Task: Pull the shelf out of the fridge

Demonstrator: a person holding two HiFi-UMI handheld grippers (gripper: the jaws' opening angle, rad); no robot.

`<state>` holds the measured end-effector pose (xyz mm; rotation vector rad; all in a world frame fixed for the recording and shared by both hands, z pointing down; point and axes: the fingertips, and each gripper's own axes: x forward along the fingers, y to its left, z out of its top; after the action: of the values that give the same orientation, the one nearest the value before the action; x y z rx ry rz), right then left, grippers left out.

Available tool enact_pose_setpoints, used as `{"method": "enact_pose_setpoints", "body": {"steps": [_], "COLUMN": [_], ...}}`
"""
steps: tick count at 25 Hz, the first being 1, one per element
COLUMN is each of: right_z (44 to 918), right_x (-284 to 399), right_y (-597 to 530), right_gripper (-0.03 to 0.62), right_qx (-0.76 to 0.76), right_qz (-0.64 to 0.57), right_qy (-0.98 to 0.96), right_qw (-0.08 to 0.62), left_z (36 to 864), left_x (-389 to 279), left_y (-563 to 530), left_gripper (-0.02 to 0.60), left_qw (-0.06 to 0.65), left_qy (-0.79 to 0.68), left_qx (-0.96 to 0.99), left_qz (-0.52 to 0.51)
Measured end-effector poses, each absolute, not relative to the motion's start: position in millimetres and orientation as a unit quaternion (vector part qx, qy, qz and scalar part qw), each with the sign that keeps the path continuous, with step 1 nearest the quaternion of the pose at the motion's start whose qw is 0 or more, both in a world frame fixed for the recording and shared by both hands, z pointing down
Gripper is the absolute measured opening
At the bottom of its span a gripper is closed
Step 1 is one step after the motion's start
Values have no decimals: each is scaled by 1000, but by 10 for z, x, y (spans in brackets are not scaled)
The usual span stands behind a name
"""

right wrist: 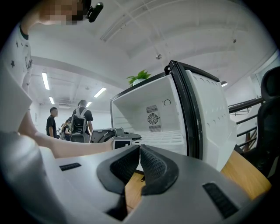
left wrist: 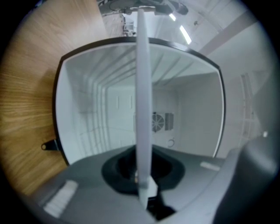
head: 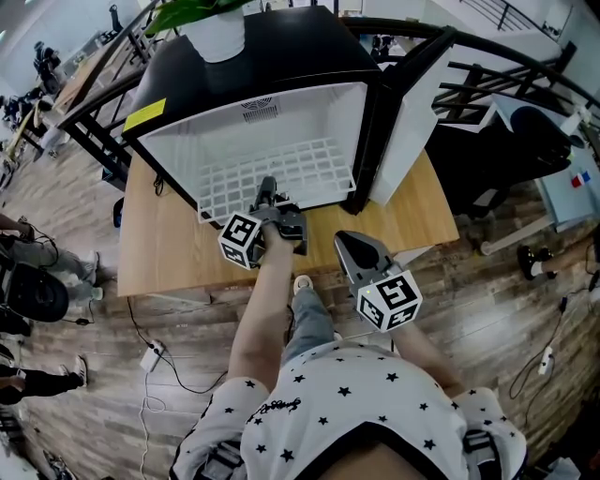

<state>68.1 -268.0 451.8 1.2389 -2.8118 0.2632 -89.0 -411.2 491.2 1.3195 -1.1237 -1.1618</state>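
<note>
The left gripper (head: 270, 199) pinches the white shelf's (left wrist: 143, 87) front edge between its narrowly parted fingers (left wrist: 116, 168). The right gripper's (right wrist: 139, 151) fingers (right wrist: 154, 167) are pressed together and hold nothing.

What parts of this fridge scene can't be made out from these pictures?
- Head view: the spot where the left gripper pinches the shelf, covered by the gripper's body.
- Left gripper view: the shelf's grid; it shows only edge-on, as a blurred white strip.
- Head view: the plant on the fridge, cut off by the top edge.
- Right gripper view: the shelf's front edge, behind the left gripper and right gripper.
</note>
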Motion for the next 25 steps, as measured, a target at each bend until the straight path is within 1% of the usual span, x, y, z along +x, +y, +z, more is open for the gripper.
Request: {"method": "enact_pose_setpoints", "body": {"steps": [25], "right_z": [4493], "right_x": [828], "right_y": [-2183], "right_gripper": [23], "right_qx": [393], "right_qz": [81], "right_qy": [-916], "right_qw": [23], "left_z": [4921], "left_x": [-790], "left_y": [-3573], "left_gripper": [32], "left_qw": [502], "left_qy": [-470], "left_qx": [539], "left_qz": [-486]}}
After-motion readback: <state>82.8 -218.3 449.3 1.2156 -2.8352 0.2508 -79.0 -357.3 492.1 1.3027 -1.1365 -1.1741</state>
